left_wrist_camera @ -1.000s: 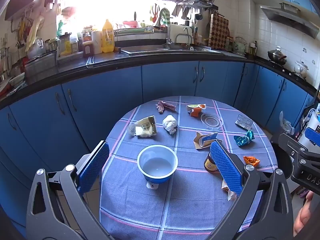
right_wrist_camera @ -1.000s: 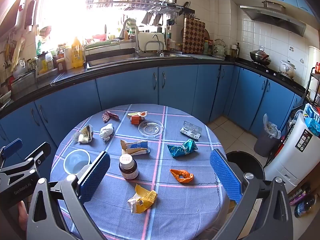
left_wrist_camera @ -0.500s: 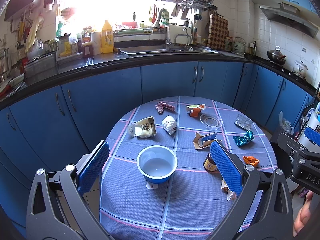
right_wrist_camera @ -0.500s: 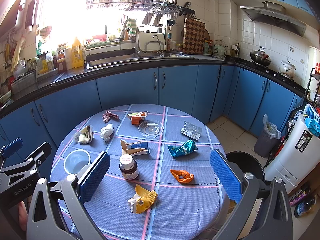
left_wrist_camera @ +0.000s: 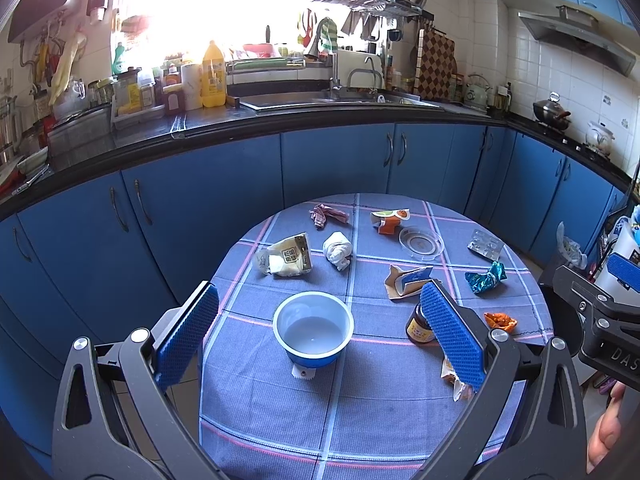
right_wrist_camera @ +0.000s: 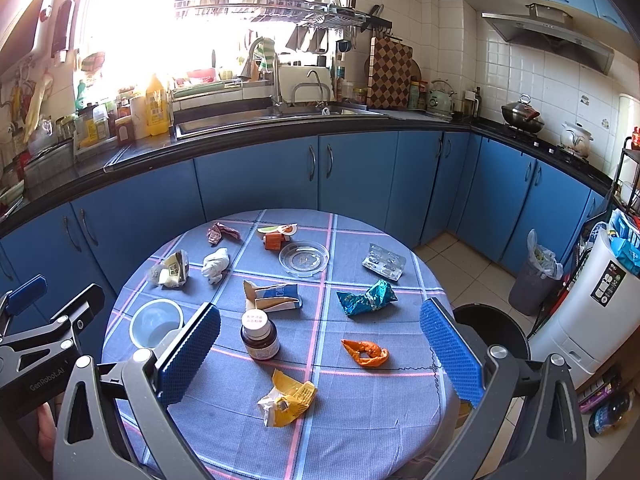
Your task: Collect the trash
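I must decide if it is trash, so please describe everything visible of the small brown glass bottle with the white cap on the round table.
The small brown glass bottle stands upright on the blue checked tablecloth, white cap closed. The cap's top carries red print, too small to read. A yellow label shows in the left wrist view, partly behind a finger. It looks intact. Nothing touches it; the torn blue and brown carton lies just beyond it.

In the left wrist view, the brown jar (left_wrist_camera: 418, 326) and a crumpled wrapper (left_wrist_camera: 454, 380) are partly hidden behind a blue pad (left_wrist_camera: 450, 334).
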### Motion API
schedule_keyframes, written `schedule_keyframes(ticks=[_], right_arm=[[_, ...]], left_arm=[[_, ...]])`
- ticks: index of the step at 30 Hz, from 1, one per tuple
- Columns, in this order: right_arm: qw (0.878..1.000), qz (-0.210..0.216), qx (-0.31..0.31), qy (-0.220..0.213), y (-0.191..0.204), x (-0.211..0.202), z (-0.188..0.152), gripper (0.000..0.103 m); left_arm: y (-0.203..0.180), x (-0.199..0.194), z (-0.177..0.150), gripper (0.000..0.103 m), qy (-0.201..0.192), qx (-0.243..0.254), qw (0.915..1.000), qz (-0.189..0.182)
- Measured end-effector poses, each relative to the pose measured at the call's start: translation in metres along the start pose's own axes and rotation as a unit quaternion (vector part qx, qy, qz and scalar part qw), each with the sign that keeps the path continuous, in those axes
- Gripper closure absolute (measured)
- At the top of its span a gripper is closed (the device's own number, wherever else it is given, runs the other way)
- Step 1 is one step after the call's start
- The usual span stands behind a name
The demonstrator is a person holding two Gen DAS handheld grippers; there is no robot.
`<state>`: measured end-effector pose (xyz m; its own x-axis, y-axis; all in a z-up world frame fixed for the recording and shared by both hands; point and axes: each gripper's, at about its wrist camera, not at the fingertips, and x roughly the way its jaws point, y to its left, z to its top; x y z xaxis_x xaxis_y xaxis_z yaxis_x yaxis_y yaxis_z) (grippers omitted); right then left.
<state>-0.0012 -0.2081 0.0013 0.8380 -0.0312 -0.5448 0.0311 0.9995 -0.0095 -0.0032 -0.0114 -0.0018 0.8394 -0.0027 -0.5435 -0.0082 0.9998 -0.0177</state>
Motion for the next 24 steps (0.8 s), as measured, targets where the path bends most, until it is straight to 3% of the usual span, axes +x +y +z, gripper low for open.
schedule_keyframes(ticks=[24], right_arm=[[1.0,0.0,0.0,0.001,0.002,-0.0023,0.0007,0.006]], left_arm=[[-0.0012,0.0007,-0.0002,0.003,0.001,0.0,1.0,0.0]])
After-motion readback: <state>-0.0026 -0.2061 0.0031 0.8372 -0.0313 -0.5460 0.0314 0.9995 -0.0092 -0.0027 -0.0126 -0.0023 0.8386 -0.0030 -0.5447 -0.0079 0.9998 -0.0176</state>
